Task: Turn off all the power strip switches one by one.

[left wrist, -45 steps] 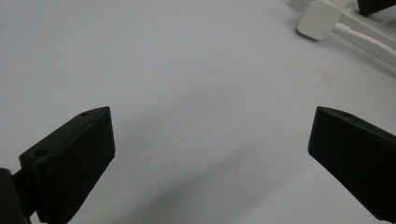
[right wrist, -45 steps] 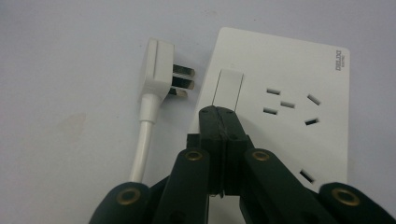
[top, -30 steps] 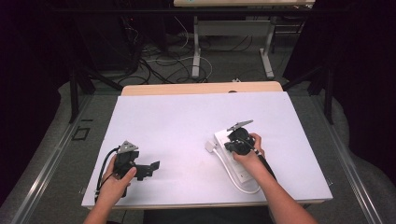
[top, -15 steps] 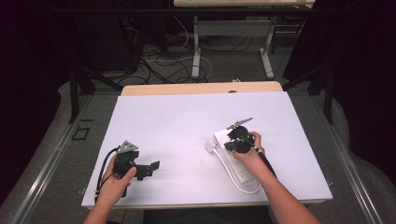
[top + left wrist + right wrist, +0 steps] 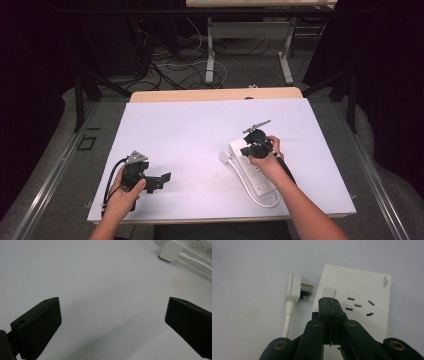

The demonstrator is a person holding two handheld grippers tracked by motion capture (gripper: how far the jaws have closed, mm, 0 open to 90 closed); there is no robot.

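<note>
Right tool [image 5: 329, 300], jaws pressed together on nothing, had barely shifted, its tip over the switch [image 5: 329, 292] of the power strip [image 5: 250, 170] near the bench's right edge. Left tool [image 5: 162, 178] gaped idle; pressing seemed next.

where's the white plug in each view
High view: the white plug lies right of centre, just left of the power strip.
Left gripper view: top right corner, beyond the open jaws.
Right gripper view: left of centre, its prongs pointing at the strip, left of the shut jaws.
Shared landmark: the power strip beside it.
</note>
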